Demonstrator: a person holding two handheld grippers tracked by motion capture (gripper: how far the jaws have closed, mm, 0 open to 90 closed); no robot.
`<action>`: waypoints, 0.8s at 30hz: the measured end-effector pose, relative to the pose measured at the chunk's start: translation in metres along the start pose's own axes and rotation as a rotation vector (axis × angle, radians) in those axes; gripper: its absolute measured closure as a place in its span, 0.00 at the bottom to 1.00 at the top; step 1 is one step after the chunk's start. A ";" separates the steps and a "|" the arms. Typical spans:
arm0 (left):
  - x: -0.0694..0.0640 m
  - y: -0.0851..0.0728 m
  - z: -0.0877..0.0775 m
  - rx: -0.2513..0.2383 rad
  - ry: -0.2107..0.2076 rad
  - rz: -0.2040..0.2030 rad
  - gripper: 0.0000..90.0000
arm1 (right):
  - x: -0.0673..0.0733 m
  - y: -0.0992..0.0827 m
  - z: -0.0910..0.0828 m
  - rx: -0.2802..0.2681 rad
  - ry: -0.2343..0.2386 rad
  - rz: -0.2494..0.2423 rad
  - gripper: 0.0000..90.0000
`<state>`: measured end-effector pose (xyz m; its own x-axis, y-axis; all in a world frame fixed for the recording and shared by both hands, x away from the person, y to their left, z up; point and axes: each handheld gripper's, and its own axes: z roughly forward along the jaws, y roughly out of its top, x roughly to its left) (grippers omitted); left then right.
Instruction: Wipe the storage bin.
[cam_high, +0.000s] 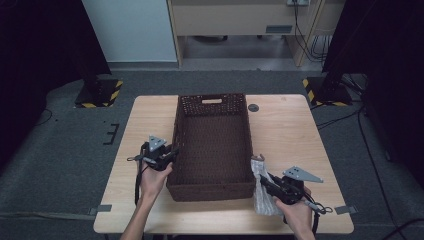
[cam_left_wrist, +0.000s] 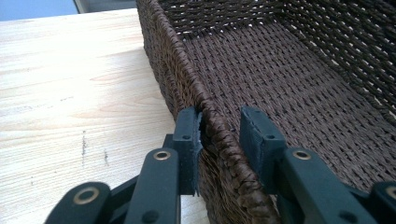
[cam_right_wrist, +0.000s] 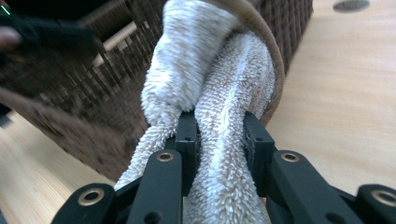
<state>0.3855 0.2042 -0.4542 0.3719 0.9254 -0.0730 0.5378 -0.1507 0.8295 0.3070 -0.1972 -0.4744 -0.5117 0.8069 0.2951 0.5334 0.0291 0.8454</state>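
Note:
A dark brown woven basket (cam_high: 212, 100) stands empty in the middle of the wooden table (cam_high: 290, 135). My left gripper (cam_high: 173, 152) straddles its left wall near the front corner. In the left gripper view the jaws (cam_left_wrist: 219, 130) close on the braided rim of the basket (cam_left_wrist: 280, 79), one pad outside and one inside. My right gripper (cam_high: 264, 180) is by the basket's front right corner, shut on a pale fluffy towel (cam_high: 262, 200) with a brown edge. The towel (cam_right_wrist: 210, 60) bunches up between the jaws of the right gripper (cam_right_wrist: 219, 135), lifted beside the basket's wall (cam_right_wrist: 289, 28).
A small round black disc (cam_high: 253, 107) lies on the table behind the basket's right corner. Bare wood stretches left and right of the basket. Two black stands with yellow-and-black striped feet (cam_high: 100, 95) (cam_high: 325, 92) rise from the floor beyond the table's far corners.

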 end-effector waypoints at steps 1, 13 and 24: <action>0.000 0.000 0.000 -0.002 0.001 0.000 0.75 | 0.000 -0.002 0.001 0.020 -0.008 -0.004 0.81; 0.002 -0.002 0.000 -0.028 -0.009 0.007 0.72 | -0.013 -0.028 0.038 0.162 -0.077 -0.067 0.81; 0.005 -0.005 0.000 -0.040 -0.024 -0.008 0.62 | -0.033 -0.004 0.017 0.055 -0.114 -0.060 0.80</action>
<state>0.3851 0.2098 -0.4586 0.3859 0.9179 -0.0923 0.5101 -0.1289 0.8504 0.3334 -0.2144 -0.4950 -0.4661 0.8642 0.1895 0.5414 0.1092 0.8336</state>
